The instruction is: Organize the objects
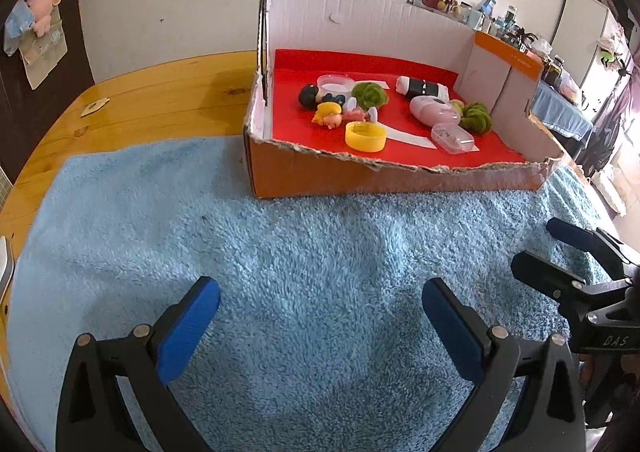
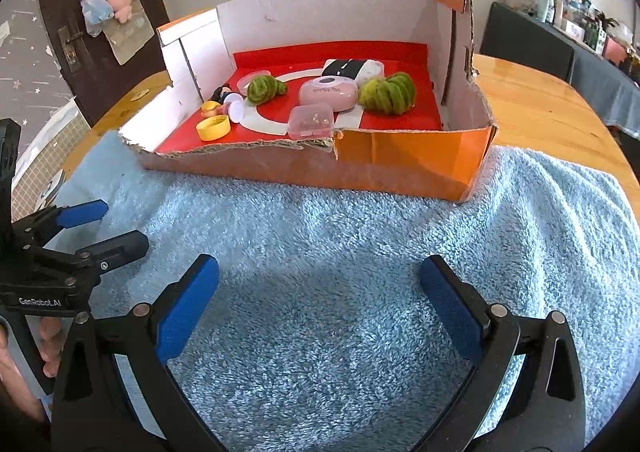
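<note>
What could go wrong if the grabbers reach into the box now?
The box has a torn, low front wall, so a grabber could snag it and shove the box along the towel. The yellow cap and clear case sit close to that edge and might get knocked out.

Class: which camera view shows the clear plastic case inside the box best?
The right wrist view: the clear plastic case sits near centre, its lid facing the camera. The left wrist view shows it smaller, off to the right and more side-on.
</note>
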Demonstrator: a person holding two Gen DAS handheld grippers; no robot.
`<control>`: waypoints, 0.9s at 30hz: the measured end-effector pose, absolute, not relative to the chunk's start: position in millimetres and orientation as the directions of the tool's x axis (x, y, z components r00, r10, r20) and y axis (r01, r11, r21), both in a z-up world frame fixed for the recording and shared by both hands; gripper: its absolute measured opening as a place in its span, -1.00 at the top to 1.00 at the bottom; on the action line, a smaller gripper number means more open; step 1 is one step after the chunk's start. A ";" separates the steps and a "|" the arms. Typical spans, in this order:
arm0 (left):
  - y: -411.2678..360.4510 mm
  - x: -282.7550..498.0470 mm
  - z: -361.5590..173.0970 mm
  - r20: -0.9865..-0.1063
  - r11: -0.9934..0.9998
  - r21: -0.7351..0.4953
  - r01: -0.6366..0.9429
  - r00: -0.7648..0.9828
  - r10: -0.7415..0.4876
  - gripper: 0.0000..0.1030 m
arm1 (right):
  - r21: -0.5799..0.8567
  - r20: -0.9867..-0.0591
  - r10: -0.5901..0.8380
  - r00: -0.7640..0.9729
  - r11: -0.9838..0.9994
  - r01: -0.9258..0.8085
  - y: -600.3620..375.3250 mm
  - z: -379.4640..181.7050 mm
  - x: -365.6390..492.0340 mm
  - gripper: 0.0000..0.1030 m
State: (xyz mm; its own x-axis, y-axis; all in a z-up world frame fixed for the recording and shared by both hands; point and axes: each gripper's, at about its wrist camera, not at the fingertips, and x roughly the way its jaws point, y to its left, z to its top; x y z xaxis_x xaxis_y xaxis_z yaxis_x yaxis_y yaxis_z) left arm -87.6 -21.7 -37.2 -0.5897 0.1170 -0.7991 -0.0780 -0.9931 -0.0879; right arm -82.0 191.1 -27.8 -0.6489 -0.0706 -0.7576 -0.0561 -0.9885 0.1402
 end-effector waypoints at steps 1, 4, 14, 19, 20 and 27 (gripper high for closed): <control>-20.7 -87.6 -37.6 -0.801 -0.994 -0.082 -0.078 -0.588 0.112 -0.99 | 0.139 -0.758 -0.069 -0.648 -0.989 -0.058 191.1 -28.1 -82.0 -1.00; -18.2 -88.3 -38.7 -0.805 -0.995 -0.066 -0.079 -0.585 0.100 -0.99 | 0.124 -0.764 -0.058 -0.643 -0.990 -0.059 189.5 -28.5 -82.6 -1.00; -10.3 -92.3 -41.3 -0.819 -0.996 -0.024 -0.081 -0.570 0.066 -1.00 | 0.123 -0.764 -0.057 -0.643 -0.991 -0.059 188.0 -29.5 -83.0 -1.00; -8.8 -93.6 -41.6 -0.823 -0.997 -0.012 -0.076 -0.566 0.054 -1.00 | 0.085 -0.774 -0.029 -0.632 -0.995 -0.059 184.9 -31.6 -84.4 -1.00; -8.6 -94.1 -41.6 -0.824 -0.997 -0.013 -0.076 -0.564 0.054 -1.00 | 0.081 -0.775 -0.025 -0.631 -0.995 -0.059 184.4 -31.9 -84.7 -1.00; -8.3 -93.5 -42.3 -0.819 -0.996 -0.009 -0.085 -0.571 0.056 -1.00 | 0.101 -0.769 -0.039 -0.638 -0.993 -0.060 185.9 -32.3 -84.2 -1.00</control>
